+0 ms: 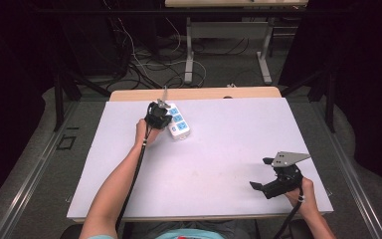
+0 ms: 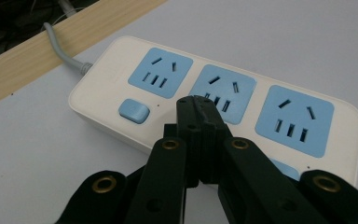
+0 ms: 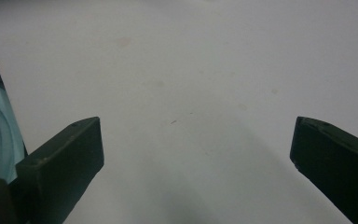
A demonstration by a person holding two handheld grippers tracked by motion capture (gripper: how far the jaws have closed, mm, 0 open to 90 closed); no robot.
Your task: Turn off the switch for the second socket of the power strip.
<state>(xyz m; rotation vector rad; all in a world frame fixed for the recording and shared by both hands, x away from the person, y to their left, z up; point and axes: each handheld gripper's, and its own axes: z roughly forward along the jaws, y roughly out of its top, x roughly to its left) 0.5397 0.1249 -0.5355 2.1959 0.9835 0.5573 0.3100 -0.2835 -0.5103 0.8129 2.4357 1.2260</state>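
The right tongs [image 1: 261, 174] rest nearest, low over the bare white table [image 1: 229, 149], jaws spread wide and holding nothing. Farther out, the left tongs [image 2: 196, 103] are fully closed, tips pressed together with nothing between them, poised over the white plastic three-outlet power strip with blue socket faces [image 2: 214, 100]. The tips sit above the middle socket, just beside the blue rocker switch [image 2: 134, 111]; contact cannot be confirmed. The strip lies near the table's far edge, its grey cable [image 2: 63, 49] running over the wooden rim [image 2: 37, 58]. Judgement: the approach is complete; pressing a switch appears to remain.
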